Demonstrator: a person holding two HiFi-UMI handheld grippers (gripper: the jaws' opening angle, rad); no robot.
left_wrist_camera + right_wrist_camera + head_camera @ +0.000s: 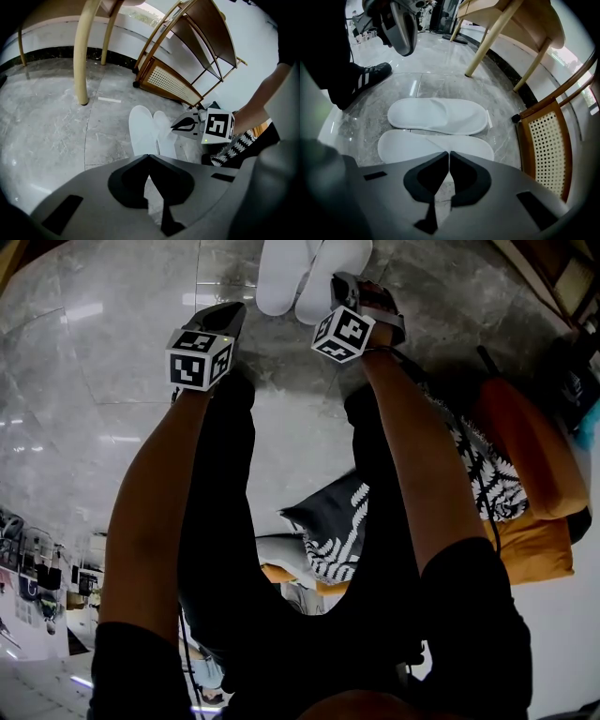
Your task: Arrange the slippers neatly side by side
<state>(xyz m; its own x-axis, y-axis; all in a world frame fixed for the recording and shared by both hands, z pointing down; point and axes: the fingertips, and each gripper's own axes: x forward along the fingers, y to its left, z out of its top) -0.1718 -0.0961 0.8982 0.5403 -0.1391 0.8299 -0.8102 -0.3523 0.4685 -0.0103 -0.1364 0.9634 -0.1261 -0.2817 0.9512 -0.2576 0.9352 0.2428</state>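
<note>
- already the slippers (438, 116) lie side by side, touching, just ahead of the right gripper (449, 153) fingertips.
- this one and the left gripper (149, 157) are closed, holding nothing.
- i judge little is left.

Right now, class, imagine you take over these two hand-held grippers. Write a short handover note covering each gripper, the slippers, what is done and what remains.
Left gripper: shut, empty, held short of the slippers.
Right gripper: shut, empty, at the edge of the nearer slipper; contact unclear.
Slippers: both white, flat on the marble floor. The far slipper lies close alongside the nearer one, toes pointing the same way.
Done: the pair looks arranged side by side.
Left: probably only a check that the ends line up, then draw both grippers away.
</note>
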